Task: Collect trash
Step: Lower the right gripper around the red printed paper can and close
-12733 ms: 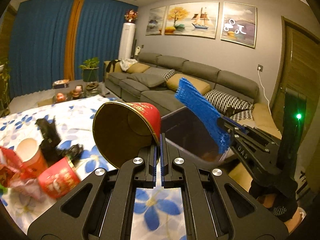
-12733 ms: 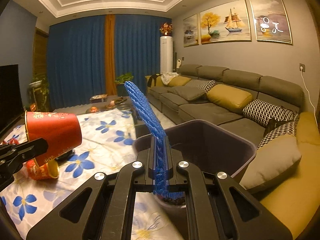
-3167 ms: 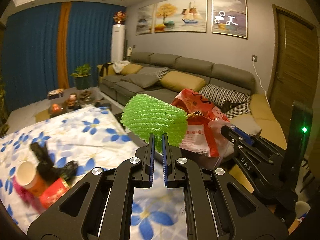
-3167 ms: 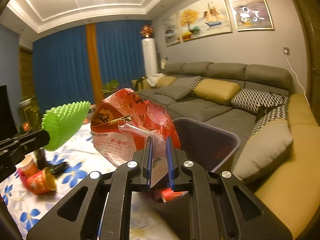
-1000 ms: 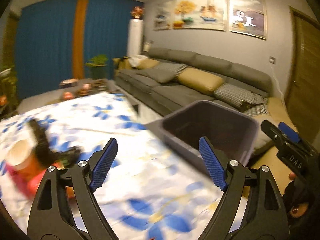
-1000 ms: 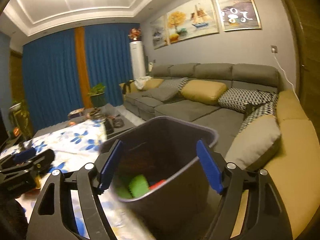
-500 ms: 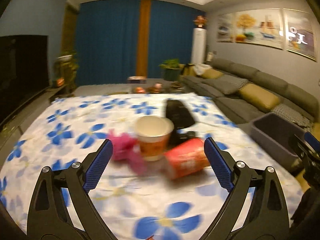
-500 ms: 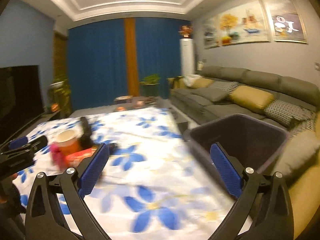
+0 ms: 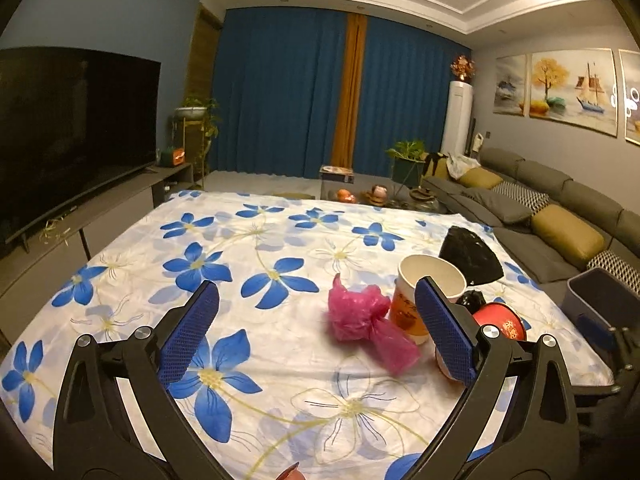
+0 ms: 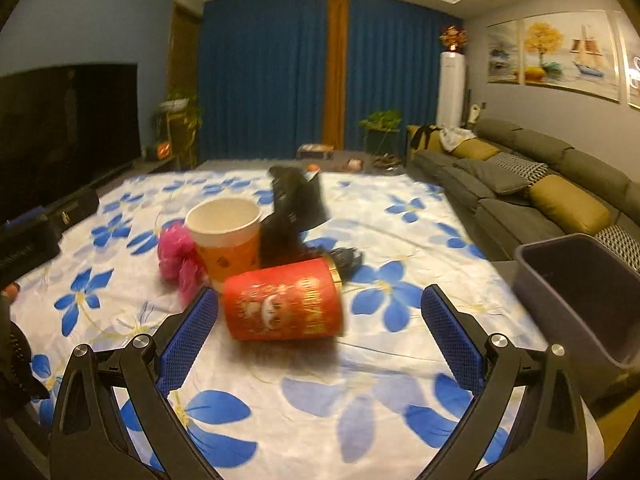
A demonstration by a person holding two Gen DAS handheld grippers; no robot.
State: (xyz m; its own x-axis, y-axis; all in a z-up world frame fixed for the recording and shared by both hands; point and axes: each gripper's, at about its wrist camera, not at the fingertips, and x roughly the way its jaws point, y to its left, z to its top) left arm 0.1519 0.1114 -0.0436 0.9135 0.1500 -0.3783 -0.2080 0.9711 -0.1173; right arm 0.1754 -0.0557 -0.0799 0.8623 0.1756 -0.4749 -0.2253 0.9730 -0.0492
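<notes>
On the flowered tablecloth (image 9: 260,248) lies a small heap of trash: a crumpled pink plastic bag (image 9: 360,320), an upright orange paper cup (image 9: 428,292), a red cup on its side (image 10: 284,300) and a black bag (image 10: 292,208). My left gripper (image 9: 316,308) hovers just short of the pink bag, its jaws opening and holding nothing. My right gripper (image 10: 320,312) is open, with the red cup lying just ahead between its fingers, untouched. The grey bin (image 10: 580,292) stands off the table's right edge.
A large dark TV (image 9: 72,132) stands on a low unit at the left. A grey sofa (image 9: 560,216) with cushions runs along the right wall behind the bin. A low table with small items (image 9: 376,196) sits beyond the far table edge.
Both grippers have swung away from the bin to face the trash heap on the table. Their jaws have spread wider. The red cup now sits closer in the right wrist view.
</notes>
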